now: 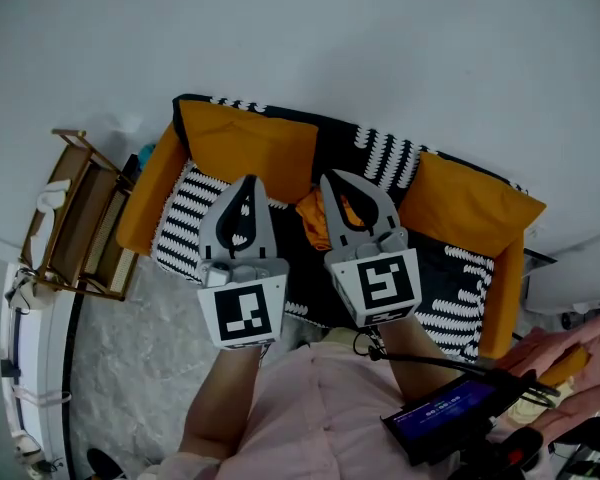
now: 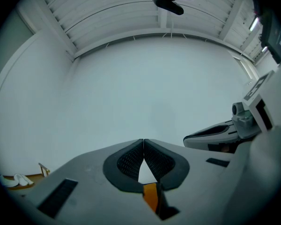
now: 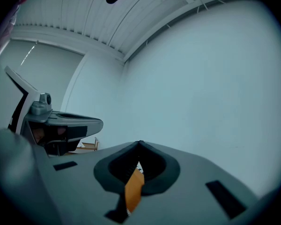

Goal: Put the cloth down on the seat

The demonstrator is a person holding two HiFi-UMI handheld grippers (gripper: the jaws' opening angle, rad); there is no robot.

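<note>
Seen from the head view, the orange cloth (image 1: 312, 218) lies bunched on the seat of the sofa (image 1: 450, 268), near the middle, between two orange cushions, one at 10 o'clock (image 1: 245, 148) and one at 3 o'clock (image 1: 465, 208) of it. The left gripper (image 1: 248, 181) hovers just at 9 o'clock of the cloth, and the right gripper (image 1: 332, 180) overlaps its 3 o'clock edge. In the left gripper view the jaws of the left gripper (image 2: 144, 142) meet tip to tip, with nothing pinched between them; an orange sliver shows through the gap lower down. The right gripper view shows the right gripper (image 3: 140, 144) closed the same way, orange visible behind its tips. A wooden rack (image 1: 75, 218) stands at 9 o'clock of the sofa.
</note>
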